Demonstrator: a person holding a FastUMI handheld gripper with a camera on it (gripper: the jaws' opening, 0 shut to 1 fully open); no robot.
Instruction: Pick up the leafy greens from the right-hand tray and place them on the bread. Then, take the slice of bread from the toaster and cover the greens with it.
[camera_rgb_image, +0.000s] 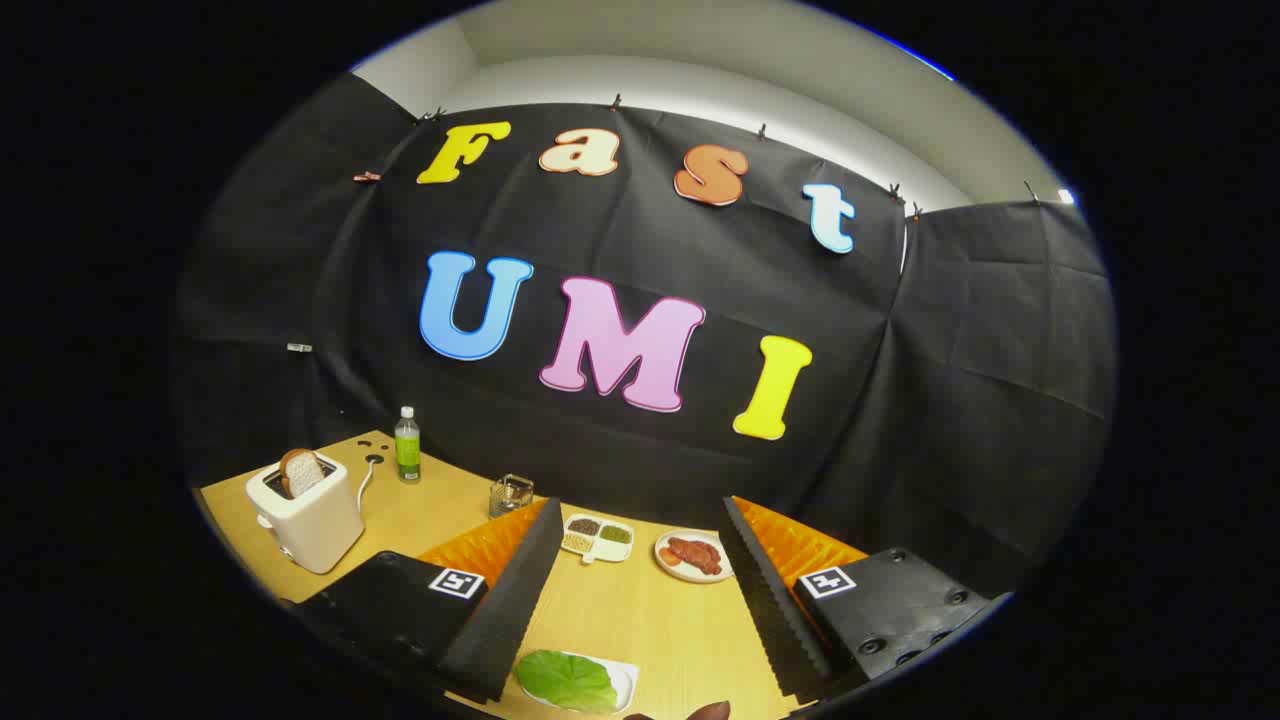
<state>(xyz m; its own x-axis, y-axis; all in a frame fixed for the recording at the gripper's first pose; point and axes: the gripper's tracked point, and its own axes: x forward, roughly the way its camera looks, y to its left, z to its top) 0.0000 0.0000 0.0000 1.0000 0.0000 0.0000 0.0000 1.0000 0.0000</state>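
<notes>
Near the tabletop's front edge, the greens (566, 680) lie untouched; the wide-open gripper (640, 640) should be lowered squarely over them.

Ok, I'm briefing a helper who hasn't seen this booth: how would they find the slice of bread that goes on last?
Start at the wooden table and go to its far corner, beyond the open hand-held gripper. A white toaster stands there, near a green bottle. The bread slice sticks up out of its slot, the only brown, upright food around.
</notes>
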